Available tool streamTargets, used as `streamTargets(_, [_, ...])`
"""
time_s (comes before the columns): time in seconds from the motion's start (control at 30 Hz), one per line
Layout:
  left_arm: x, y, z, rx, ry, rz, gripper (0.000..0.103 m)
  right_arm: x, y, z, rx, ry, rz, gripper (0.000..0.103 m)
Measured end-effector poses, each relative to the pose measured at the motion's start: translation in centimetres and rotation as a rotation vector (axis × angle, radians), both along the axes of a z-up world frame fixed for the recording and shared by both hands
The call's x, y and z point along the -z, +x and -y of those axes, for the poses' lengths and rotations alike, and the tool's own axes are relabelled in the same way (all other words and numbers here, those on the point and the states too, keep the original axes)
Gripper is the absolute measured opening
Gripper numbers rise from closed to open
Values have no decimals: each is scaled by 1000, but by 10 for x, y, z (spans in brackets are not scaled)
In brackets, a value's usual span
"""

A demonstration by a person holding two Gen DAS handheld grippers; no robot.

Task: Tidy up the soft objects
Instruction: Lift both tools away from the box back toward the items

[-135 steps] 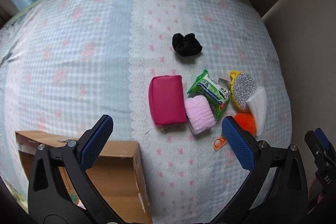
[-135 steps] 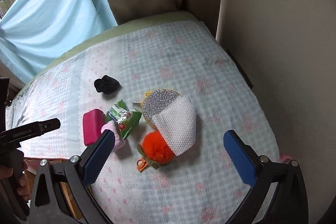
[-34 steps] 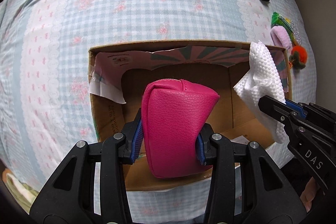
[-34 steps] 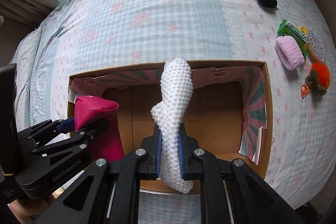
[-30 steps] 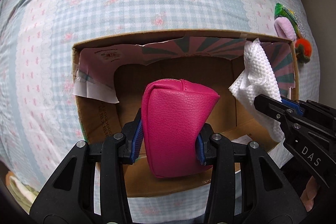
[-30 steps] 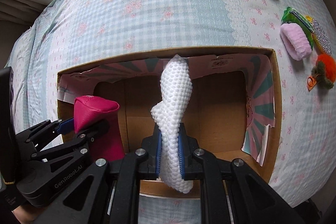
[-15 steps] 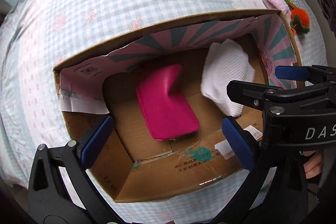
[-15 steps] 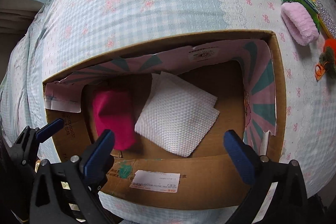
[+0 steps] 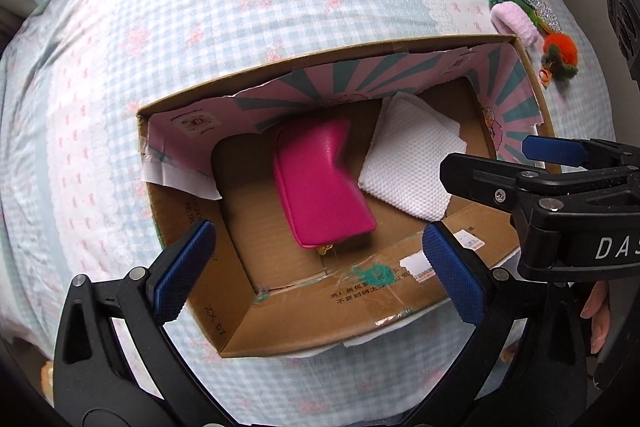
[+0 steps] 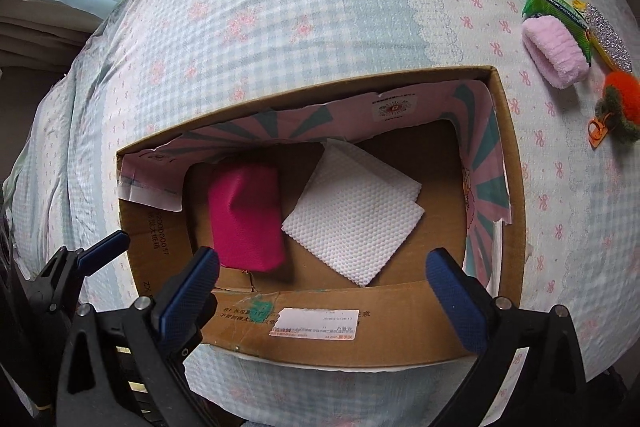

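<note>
Both the left gripper (image 9: 316,263) and the right gripper (image 10: 322,281) are spread wide and empty above the cardboard box (image 10: 372,341). Inside, a smooth pink leather pouch (image 10: 244,219) lies at 10 o'clock of the dimpled white square cloth (image 10: 354,223). The box is carried by a checked bed cover (image 10: 280,7); a fluffy pink roll (image 10: 556,53) lies at 2 o'clock.

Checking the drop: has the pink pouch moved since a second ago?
Yes. The pink pouch dropped from the left tool onto the cardboard box floor.

One cardboard box (image 10: 360,339) holding two things: one pink pouch (image 10: 246,217), one white cloth (image 10: 354,217); upper right, perhaps five loose items.
</note>
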State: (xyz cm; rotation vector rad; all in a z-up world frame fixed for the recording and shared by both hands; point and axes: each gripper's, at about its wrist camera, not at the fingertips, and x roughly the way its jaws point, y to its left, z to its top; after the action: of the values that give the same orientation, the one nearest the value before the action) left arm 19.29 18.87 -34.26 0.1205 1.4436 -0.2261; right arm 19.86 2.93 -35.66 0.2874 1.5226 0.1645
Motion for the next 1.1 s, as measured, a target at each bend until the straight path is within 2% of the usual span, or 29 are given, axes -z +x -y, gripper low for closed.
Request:
streamTargets(0.17, [-37, -20, -9, -18, -18, 63, 103, -42, -20, 0, -5, -24, 86, 103])
streamTargets(0.47, [-131, -72, -13, -59, -66, 234, 103, -158, -86, 18, -13, -153, 345, 103])
streamTargets(0.6, [-181, -98, -15, -95, -89, 338, 103, -209, -119, 34, 6, -192, 466, 103])
streamTargets(0.73, [-228, -126, -16, -140, -116, 454, 103, -254, -151, 46, 38, -295, 597, 103])
streamTargets(0.87, [-259, -144, -15, -155, -136, 535, 103, -277, -168, 63, 86, -302, 643, 103])
streamTargets(1.1, [-286, -149, -5, -160, -174, 585, 103, -297, -190, 90, 178, -316, 712, 103])
